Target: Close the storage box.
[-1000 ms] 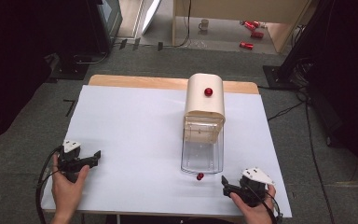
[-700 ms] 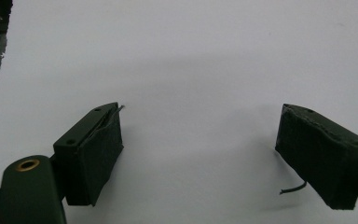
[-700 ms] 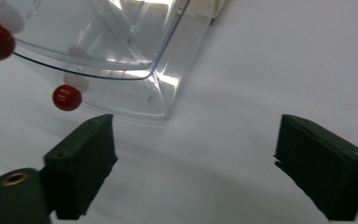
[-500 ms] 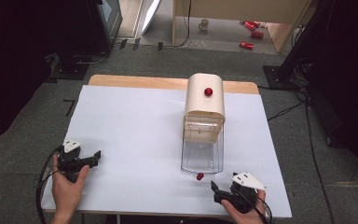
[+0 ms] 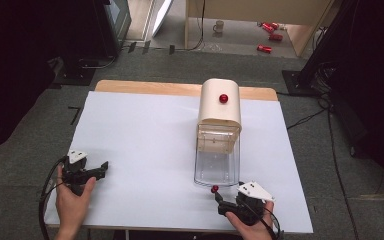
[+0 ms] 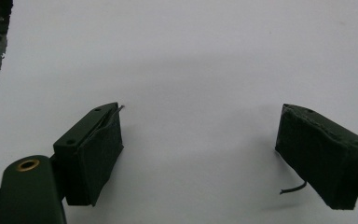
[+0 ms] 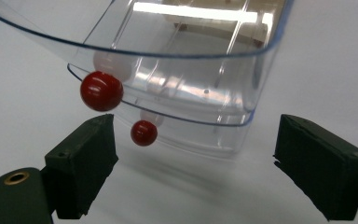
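Here the clear drawer (image 5: 217,161) sits pulled out from the cream box (image 5: 220,102) toward the desk's near edge; the right gripper (image 5: 223,202), jaws spread, faces its red knob (image 7: 101,90), while the left gripper (image 5: 100,169) rests wide open near the left edge

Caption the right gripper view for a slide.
Right gripper, fingers spread, faces the clear plastic drawer and its red knob above the white table.
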{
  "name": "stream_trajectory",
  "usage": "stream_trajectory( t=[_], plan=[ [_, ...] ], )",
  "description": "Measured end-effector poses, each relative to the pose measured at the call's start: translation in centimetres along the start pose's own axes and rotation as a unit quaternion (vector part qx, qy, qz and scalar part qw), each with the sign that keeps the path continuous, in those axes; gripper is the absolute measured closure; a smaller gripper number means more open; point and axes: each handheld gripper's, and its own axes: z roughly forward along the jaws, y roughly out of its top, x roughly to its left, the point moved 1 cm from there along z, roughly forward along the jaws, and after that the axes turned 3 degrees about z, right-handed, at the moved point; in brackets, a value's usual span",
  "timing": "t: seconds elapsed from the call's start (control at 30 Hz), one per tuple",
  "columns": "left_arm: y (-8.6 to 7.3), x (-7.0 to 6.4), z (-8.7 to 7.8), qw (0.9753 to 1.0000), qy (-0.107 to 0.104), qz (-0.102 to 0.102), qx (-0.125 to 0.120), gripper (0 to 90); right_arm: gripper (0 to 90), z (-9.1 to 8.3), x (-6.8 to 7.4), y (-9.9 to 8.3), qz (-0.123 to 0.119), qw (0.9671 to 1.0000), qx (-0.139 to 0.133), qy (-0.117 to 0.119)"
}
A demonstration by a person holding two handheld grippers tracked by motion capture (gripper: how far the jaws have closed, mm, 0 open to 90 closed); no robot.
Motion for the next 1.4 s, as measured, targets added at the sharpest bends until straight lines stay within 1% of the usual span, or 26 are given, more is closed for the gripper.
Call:
stream_trajectory(
  t=[0.1,0.33,0.43,0.7,0.9,1.0,1.17,1.4],
  plan=[
    [0.0,-0.02,0.0,1.0,0.001,0.001,0.0,14.6,12.8,0.25,0.35,0.21,-0.004,1.0,-0.001,0.001],
    [0.01,-0.04,0.02,1.0,0.002,0.001,0.001,14.6,14.4,0.15,0.48,0.27,-0.008,1.0,-0.003,0.003],
    [0.01,-0.06,0.02,1.0,0.002,0.001,0.001,14.7,15.6,0.02,0.71,0.43,-0.014,0.9999,-0.007,0.007],
    [0.01,-0.08,0.03,1.0,0.003,0.001,0.001,14.6,15.4,-0.01,0.75,0.58,-0.018,0.9998,-0.006,0.007],
    [0.01,-0.09,0.04,1.0,0.003,0.002,0.001,14.6,14.7,0.62,0.74,0.36,-0.023,0.9997,-0.01,-0.001],
    [0.02,-0.11,0.04,1.0,0.003,0.002,0.002,14.6,14.8,0.58,0.78,0.39,-0.026,0.9996,-0.011,-0.002],
    [0.02,-0.12,0.05,1.0,0.004,0.003,0.002,14.6,14.8,0.5,0.85,0.45,-0.026,0.9996,-0.012,-0.004],
    [0.02,-0.13,0.05,1.0,0.004,0.003,0.002,14.6,15.4,-0.2,0.81,1.09,-0.02,0.9995,-0.027,-0.001]
  ],
)
